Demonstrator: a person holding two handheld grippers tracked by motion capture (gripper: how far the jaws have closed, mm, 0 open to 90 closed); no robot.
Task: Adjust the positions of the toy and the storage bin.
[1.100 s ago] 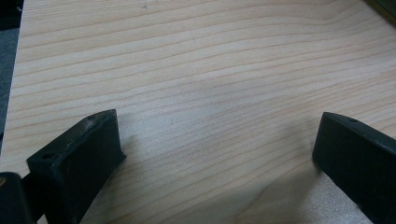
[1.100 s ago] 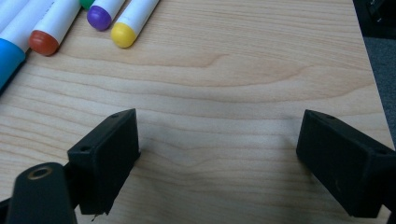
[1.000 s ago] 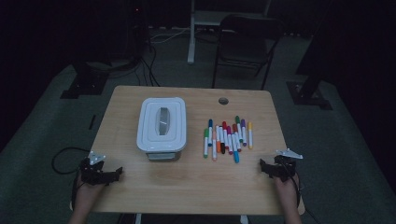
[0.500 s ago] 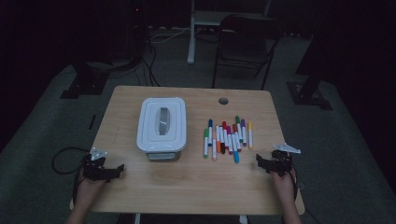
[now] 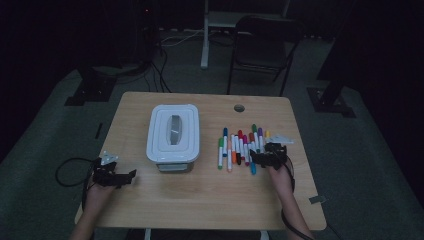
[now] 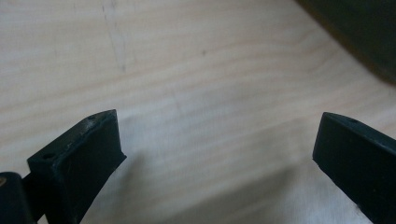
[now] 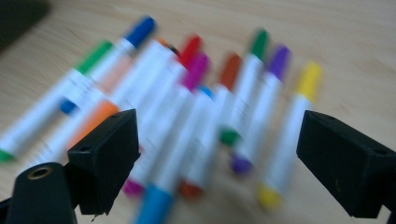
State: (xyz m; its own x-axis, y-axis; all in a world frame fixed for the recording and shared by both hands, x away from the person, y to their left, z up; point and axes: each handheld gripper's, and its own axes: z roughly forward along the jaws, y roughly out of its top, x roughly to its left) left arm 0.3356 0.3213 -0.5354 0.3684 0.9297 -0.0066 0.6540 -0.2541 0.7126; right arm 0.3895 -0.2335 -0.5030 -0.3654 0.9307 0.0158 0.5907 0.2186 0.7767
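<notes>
My right gripper (image 5: pixel 265 159) sits with its jaws spread wide and nothing between them, low over the near ends of the markers (image 5: pixel 240 147). Looking along those jaws in the right gripper view, I see the markers (image 7: pixel 196 112) fanned out just ahead and partly under the gap: a yellow-capped marker (image 7: pixel 292 135) lies closest to the right-hand jaw, a purple marker (image 7: pixel 261 112) and a green-capped one (image 7: pixel 243 88) next to it, then red and magenta ones toward the middle, and an orange, a green and a blue one out past the left-hand jaw. A light blue cap (image 7: pixel 154 205) points back at me between the jaws. That picture is blurred, so I cannot tell whether a jaw touches any marker. They all lie side by side on the wooden table (image 5: pixel 210 200).

Beyond the markers, further to that gripper's left, stands the white lidded box (image 5: pixel 174 132), near the row but not touching it.

My left gripper (image 5: pixel 116 176) is well apart from all that, at the near left edge of the table, on the far side of the box from the markers. In the left gripper view its jaws also stand wide open, with bare wood (image 6: pixel 210 93) between and ahead of them.
</notes>
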